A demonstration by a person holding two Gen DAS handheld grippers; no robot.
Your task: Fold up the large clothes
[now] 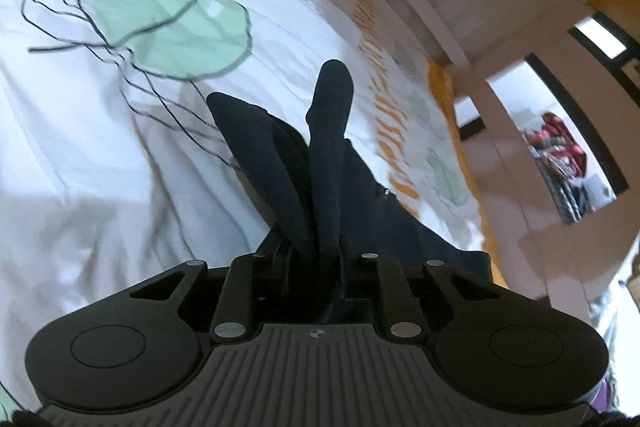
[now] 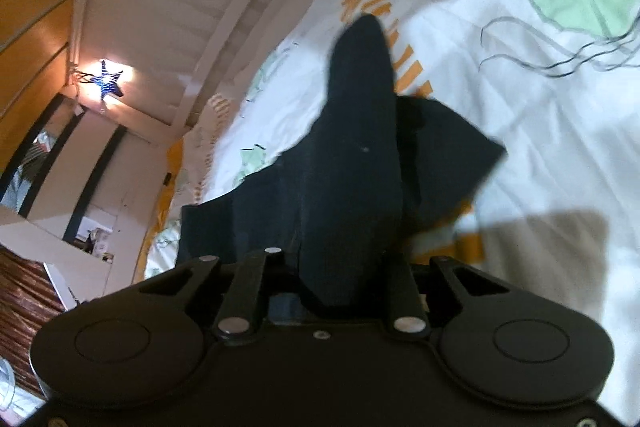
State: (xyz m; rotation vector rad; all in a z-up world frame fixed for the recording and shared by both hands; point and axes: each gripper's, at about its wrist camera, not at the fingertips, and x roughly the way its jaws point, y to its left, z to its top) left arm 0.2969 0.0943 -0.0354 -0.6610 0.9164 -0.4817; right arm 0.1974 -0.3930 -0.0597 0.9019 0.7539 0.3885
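Since the dark garment is soft, limp and light, keep left gripper and right gripper pinching its hem above the bed's striped edge.

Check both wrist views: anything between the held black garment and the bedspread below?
Nothing visible. The left gripper and right gripper each appear to pinch the black garment above the bedspread, which shows only printed leaves and wrinkles under it.
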